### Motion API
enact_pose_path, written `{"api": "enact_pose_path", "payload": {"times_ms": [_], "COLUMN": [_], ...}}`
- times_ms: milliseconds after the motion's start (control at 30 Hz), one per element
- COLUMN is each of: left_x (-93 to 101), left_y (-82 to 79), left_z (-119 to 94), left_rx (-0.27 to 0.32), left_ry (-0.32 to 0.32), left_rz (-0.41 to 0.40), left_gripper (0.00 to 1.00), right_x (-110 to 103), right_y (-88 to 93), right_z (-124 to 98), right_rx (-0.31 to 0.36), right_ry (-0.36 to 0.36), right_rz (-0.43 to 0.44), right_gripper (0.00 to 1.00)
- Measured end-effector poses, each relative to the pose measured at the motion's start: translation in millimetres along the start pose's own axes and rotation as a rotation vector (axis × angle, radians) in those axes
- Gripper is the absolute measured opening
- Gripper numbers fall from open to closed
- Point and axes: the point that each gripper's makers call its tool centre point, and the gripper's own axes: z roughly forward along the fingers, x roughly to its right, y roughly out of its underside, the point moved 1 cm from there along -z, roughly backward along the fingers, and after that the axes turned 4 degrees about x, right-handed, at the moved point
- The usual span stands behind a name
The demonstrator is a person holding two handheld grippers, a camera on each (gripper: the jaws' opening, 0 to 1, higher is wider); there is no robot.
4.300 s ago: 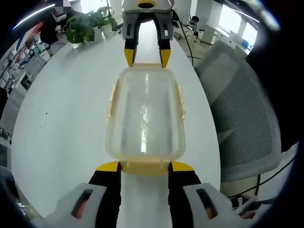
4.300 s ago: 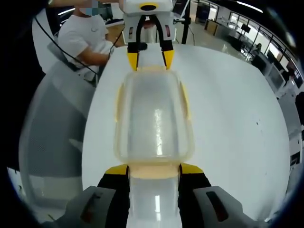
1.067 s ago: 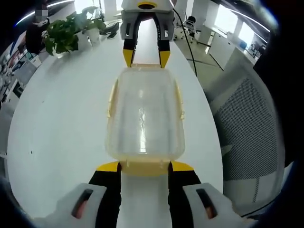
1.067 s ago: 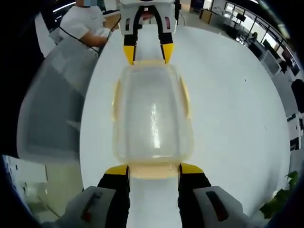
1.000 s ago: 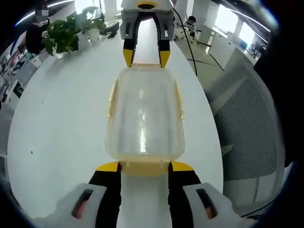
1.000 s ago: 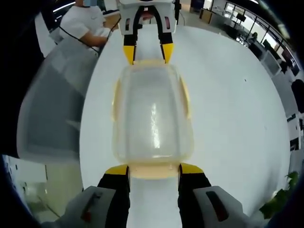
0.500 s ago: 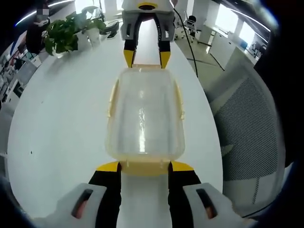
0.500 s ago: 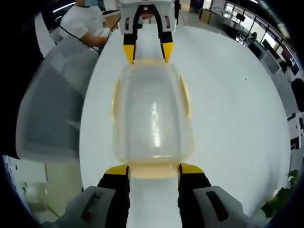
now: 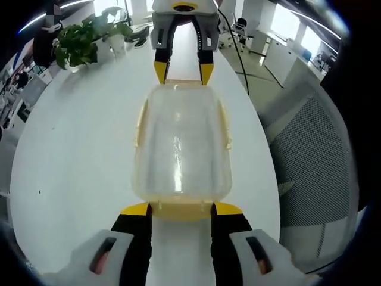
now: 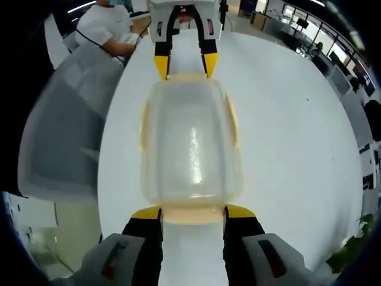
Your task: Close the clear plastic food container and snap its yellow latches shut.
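The clear container (image 9: 181, 146) lies on the white table (image 9: 77, 155) with its lid on, its long axis running straight from one gripper to the other. One short end faces the left gripper (image 9: 181, 210), the other short end faces the right gripper (image 9: 183, 72).

In the left gripper view, the left gripper's yellow-tipped jaws are spread wide, one at each corner of the near short end, with the yellow end latch (image 9: 181, 210) between them. The tips look as if they touch the container's corners, but whether they press on it cannot be told. At the far short end the right gripper's jaws stand open in the same way, straddling that end.

The right gripper view shows the same arrangement from the opposite end: the right gripper (image 10: 193, 213) has its jaws apart beside the near end latch (image 10: 193, 213), and the left gripper (image 10: 183, 65) sits open at the far end of the container (image 10: 190, 140). Yellow side latches (image 10: 233, 122) run along both long edges, lying close against the container's walls.

Beside the container, the left gripper view takes in a potted plant (image 9: 80, 42) near the far end of the table and a mesh-backed chair (image 9: 312, 173) along the table's edge. The right gripper view instead shows a person in a white shirt (image 10: 110, 27) seated past the far end of the container, and a grey chair (image 10: 56, 125) beside the table (image 10: 292, 137).
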Motion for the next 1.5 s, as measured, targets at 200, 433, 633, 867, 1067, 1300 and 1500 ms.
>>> {"api": "enact_pose_path", "payload": {"times_ms": [200,433,633,867,1067,1300,1500], "left_x": [-0.8,-1.0,-0.2,-1.9,-0.8,-0.2,0.3], "left_y": [1.0,0.5,0.2,-1.5,3.8,4.3,4.7], "left_z": [1.1,1.8,1.6,0.0,0.1,-1.2,-1.4], "left_rx": [0.005,0.002,0.003,0.007,-0.026,-0.030,-0.036], "left_ry": [-0.009,-0.008,-0.009,-0.019,-0.016,-0.014,-0.016], "left_rz": [0.008,0.013,0.012,0.043,0.060,0.045,0.041], "left_gripper": [0.37,0.37,0.37,0.39,0.40,0.43,0.43], "right_x": [0.6,1.6,1.0,-0.7,-0.6,1.3,0.3], "right_y": [0.6,1.6,1.7,3.1,5.4,7.0,6.0], "right_z": [0.1,2.2,1.9,0.1,-1.1,-3.1,-3.4], "right_rx": [0.020,0.017,0.024,0.017,0.012,0.016,0.018], "right_ry": [0.003,0.002,-0.002,-0.021,-0.019,-0.006,0.003], "right_rz": [0.000,-0.003,0.000,-0.031,-0.025,0.003,0.016], "right_gripper": [0.38,0.37,0.38,0.40,0.45,0.42,0.42]}}
